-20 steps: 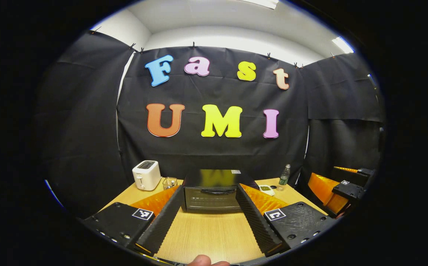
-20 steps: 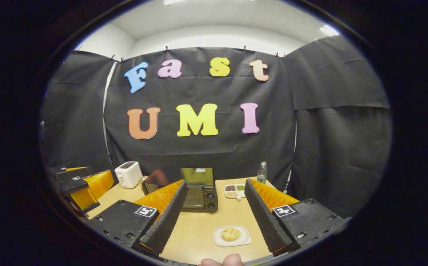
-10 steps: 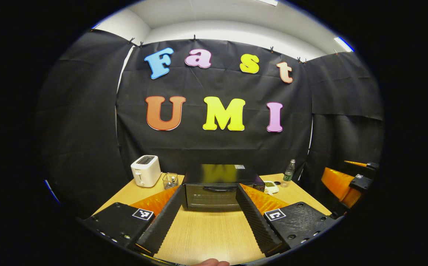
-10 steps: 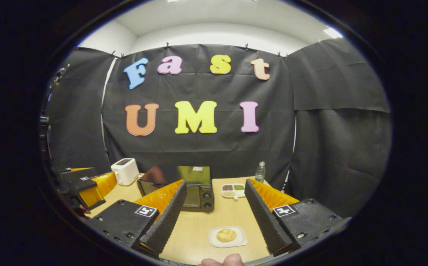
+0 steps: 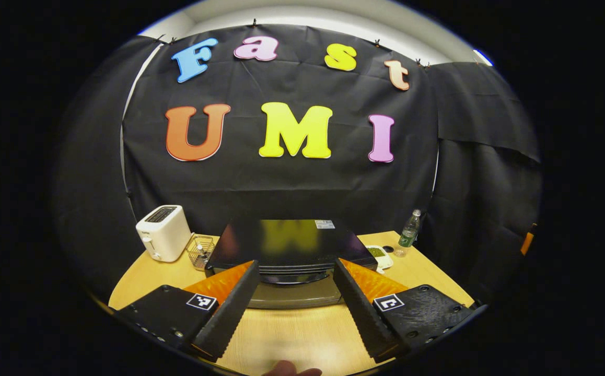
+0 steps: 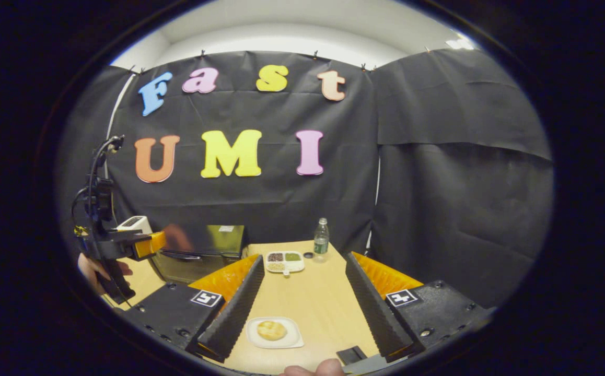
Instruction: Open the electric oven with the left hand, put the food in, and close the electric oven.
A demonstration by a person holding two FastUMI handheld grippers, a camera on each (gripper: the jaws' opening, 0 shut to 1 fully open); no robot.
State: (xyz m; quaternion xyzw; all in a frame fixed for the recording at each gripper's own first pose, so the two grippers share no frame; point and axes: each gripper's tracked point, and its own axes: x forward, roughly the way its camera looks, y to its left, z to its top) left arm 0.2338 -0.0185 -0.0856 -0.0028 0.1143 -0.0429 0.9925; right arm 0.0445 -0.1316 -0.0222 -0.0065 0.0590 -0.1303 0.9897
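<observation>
- Black electric oven (image 5: 287, 245), door closed, curved handle (image 5: 292, 277) just ahead of spread-jawed left gripper (image 5: 294, 303).
- Right of oven: golden bun (image 6: 271, 329) on white plate (image 6: 290, 341), between parted fingers of right gripper (image 6: 302, 308).

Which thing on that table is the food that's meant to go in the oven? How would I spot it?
Start at the wooden table and find the black electric oven at its far left. Come toward the near edge, where a small white plate lies. The food is the round golden bun on it, unlike the divided tray farther back.
</observation>
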